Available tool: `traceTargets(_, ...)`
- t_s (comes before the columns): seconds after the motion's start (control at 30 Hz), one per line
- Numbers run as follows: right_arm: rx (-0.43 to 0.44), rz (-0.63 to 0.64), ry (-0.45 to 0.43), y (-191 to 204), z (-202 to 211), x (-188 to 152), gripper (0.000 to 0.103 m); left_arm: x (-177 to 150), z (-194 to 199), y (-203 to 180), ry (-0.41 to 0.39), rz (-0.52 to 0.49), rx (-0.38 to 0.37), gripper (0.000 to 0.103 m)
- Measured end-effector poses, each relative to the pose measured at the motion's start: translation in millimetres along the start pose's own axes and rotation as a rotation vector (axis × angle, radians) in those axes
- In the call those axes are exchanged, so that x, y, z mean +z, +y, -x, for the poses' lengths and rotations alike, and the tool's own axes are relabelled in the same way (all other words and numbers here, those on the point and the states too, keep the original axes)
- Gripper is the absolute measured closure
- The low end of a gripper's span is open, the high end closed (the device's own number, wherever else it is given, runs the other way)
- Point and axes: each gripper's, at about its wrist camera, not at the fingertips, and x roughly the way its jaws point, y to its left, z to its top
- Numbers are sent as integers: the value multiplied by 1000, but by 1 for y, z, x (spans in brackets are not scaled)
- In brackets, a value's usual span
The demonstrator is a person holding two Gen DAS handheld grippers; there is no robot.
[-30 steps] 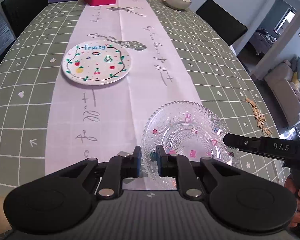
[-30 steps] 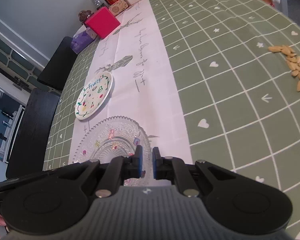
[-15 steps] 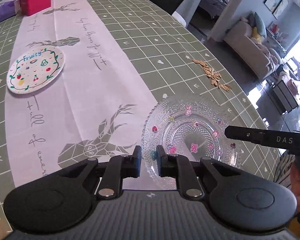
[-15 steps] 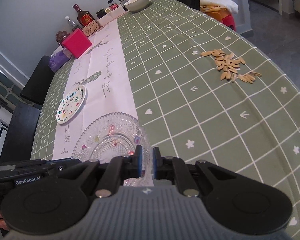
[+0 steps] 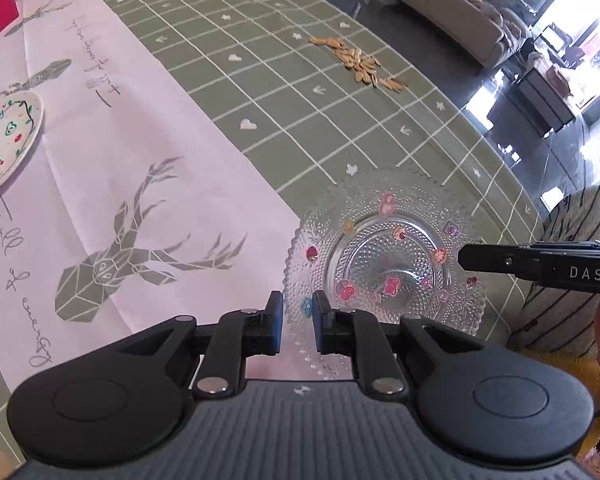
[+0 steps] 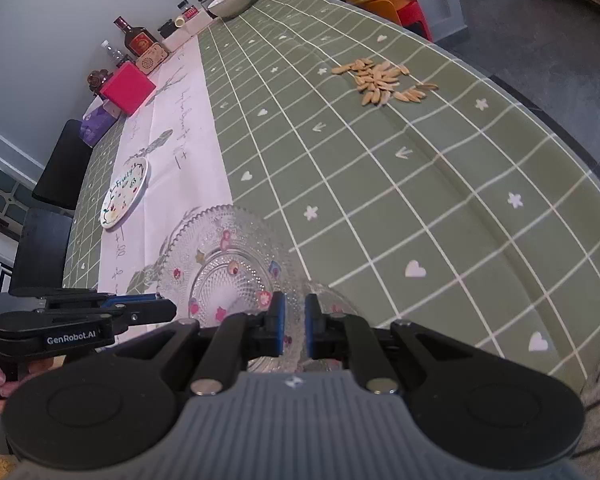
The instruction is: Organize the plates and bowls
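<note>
Both grippers clamped on one clear pressed-glass plate (image 5: 384,256), round, beaded hobnail texture, scalloped rim, small coloured flower and fruit decals in a ring. Left gripper (image 5: 298,318), black arms with blue pads, pinches the plate's near rim; right gripper (image 6: 292,322) pinches the rim on the opposite side, its black finger marked "DAS" showing at the plate's right edge in the left view. Plate sits over the seam where the pale pink table runner (image 5: 148,168), smooth with a grey geometric deer print and script lettering, meets the olive-green grid-pattern tablecloth (image 6: 400,184) with white hearts and stars; can't tell if it's touching the cloth or lifted. Glazed white round plate (image 6: 125,194) with "Fruity" lettering and painted fruit border lies flat on the runner, well apart, beyond the glass plate. Loose pile of tan elongated seeds (image 6: 382,80) on the green cloth, far side of the glass plate. Beige ceramic bowl (image 6: 230,0) at the table's far end.
</note>
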Motion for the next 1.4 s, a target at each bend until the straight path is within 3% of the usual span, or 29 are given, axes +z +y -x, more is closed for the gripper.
traceTargets(0.17,10,-50,56,-18,0,-22,96,0,-13,-19,54,-54,48,87)
traceTargets(0.33,11,-77,81,-29,-1,-30,96,2,-16,-27,64,-74,44,87)
traceTargets(0.57,-14,-33,76,-32,5,-31,96,3,-24,-38,72,-108,58,88)
traceTargets(0.6,-19,-22,76,-31,5,-32,96,2,-24,-40,67,-119,54,94)
traceTargets(0.67,-49,13,85,-29,4,-31,94,3,-20,-45,50,-145,45,94)
traceTargets(0.77,-68,47,82,-29,2,-32,94,3,-17,-51,35,-180,84,94)
traceTargets(1.07,-81,120,89,-23,-4,-32,93,2,-19,-36,30,-117,134,92)
traceTargets(1.2,-92,172,72,-17,-6,-33,87,1,-16,-34,28,-113,186,90)
traceTargets(1.23,-95,186,66,-14,-6,-33,80,1,-15,-34,29,-108,185,86)
traceTargets(1.27,-98,202,59,-12,-5,-33,64,1,-14,-34,23,-105,187,83)
traceTargets(1.3,-101,212,50,-10,-3,-32,56,1,-14,-34,17,-108,193,79)
traceTargets(1.33,-103,219,39,-8,-1,-31,50,1,-13,-36,11,-114,210,76)
traceTargets(1.4,-109,239,19,-5,4,-28,48,1,-11,-38,0,-117,232,73)
